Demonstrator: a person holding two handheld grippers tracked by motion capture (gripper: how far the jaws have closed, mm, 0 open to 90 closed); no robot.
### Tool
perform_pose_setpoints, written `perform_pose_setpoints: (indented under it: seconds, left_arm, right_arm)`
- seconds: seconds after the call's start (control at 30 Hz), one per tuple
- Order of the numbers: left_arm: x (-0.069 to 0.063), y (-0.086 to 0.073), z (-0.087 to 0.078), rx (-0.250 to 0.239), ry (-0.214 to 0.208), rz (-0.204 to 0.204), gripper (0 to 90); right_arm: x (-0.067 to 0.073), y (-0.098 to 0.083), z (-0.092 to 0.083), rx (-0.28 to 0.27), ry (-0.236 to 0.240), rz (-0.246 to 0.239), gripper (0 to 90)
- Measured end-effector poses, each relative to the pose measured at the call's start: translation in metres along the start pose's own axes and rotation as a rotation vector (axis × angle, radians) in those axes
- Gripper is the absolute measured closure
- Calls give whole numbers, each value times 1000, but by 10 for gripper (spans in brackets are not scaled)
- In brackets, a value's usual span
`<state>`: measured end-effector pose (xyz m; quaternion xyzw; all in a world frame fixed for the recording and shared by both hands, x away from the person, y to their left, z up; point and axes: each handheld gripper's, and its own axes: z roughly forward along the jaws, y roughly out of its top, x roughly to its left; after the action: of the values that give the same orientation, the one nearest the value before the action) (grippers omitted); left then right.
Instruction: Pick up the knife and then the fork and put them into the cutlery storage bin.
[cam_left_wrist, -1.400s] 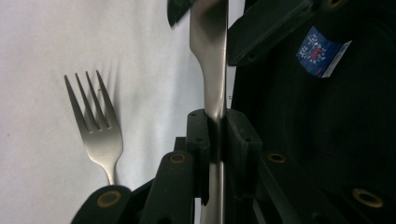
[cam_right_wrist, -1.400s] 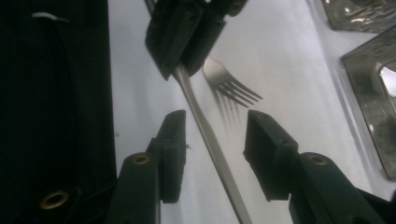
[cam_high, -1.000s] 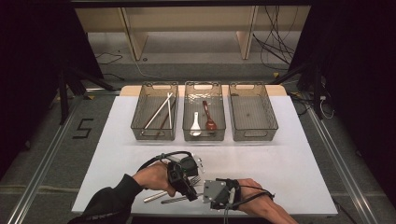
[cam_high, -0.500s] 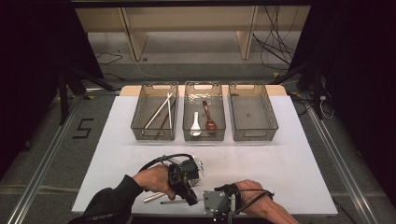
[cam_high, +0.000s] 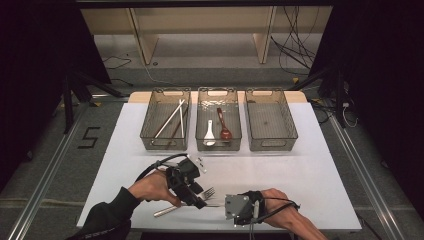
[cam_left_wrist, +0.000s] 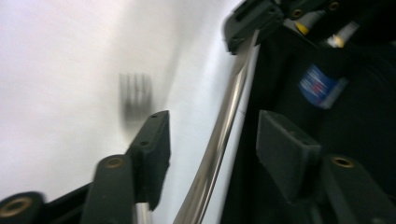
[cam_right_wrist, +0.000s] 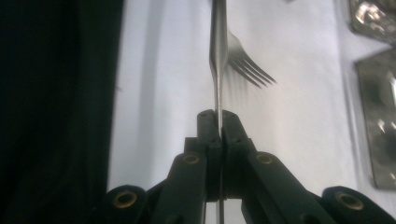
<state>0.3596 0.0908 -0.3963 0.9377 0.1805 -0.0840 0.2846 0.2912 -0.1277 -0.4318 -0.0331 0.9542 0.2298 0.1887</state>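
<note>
Right gripper (cam_right_wrist: 218, 116) clamps fork (cam_right_wrist: 243, 58) | left gripper (cam_left_wrist: 212, 140) just opening around handle, lower centre | we risk twist-out.

Only one readable mark: a big dark "5" (cam_high: 89, 137) on the grey floor (cam_high: 60, 165), left of the white table (cam_high: 280, 165), seen in high view. Left gripper view has a small blue label (cam_left_wrist: 319, 87) w/ white print, sitting on dark gear at upper right, but it's too blurred to read, no letters or nos. can be made out. Nothing legible in right gripper view
</note>
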Motion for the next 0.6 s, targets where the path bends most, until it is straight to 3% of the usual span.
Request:
perform_pose_setpoints:
  seconds: [0.1, 0.2, 0.27, 0.47, 0.6]
  left_arm:
    - [-2, -2, -11, -83, 166, 4, 338]
    - [0, -9, -21, -170, 203, -36, 309]
    - [0, -14, -25, -200, 244, -45, 285]
    - [0, -32, -30, -224, 296, -78, 235]
    - [2, -44, -29, -233, 308, -106, 213]
  right_arm:
    - [-7, -7, -3, 14, -4, 74, 895]
    - [-15, -13, -6, 22, -23, 132, 896]
    - [-21, -19, -10, 21, -33, 184, 896]
    - [-47, -39, -24, -27, -81, 353, 896]
    - [-67, -53, -34, -64, -119, 473, 896]
